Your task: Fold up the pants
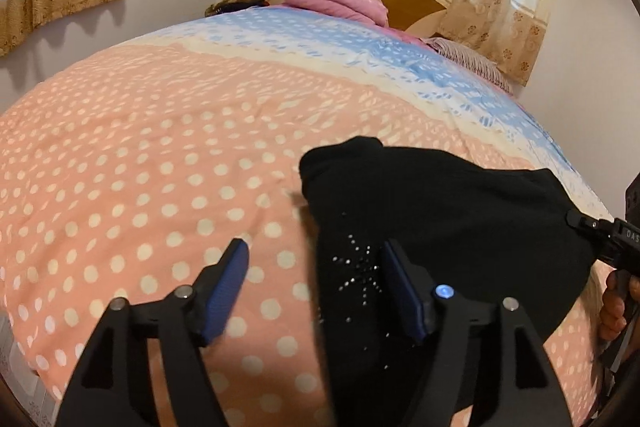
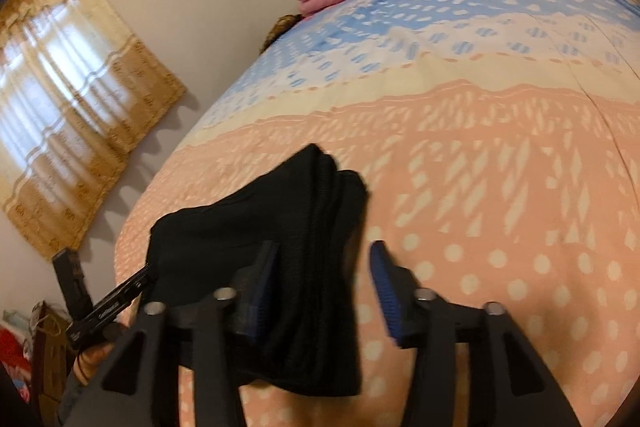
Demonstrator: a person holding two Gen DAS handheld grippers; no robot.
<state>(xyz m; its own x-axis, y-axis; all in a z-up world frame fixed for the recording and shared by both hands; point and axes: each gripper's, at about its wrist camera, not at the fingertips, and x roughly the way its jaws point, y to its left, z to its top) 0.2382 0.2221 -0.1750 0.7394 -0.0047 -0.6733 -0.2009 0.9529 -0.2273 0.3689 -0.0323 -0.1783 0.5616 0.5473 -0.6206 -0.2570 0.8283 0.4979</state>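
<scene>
On my left side, the left gripper (image 1: 314, 259) stands with its jaws parted and nothing pinched, its right finger over the edge of the pants (image 1: 440, 227), which I read as a release now that the black bundle lies folded on the polka-dot bedspread (image 1: 140, 167). Further right, my right gripper (image 2: 324, 259) is likewise spread, the pants' thick folded edge loose between its fingers, so the fold rests by its own weight.

The black pants (image 1: 440, 211) run under the near frame edge; the right gripper (image 1: 576, 223) is cut off at right.
</scene>
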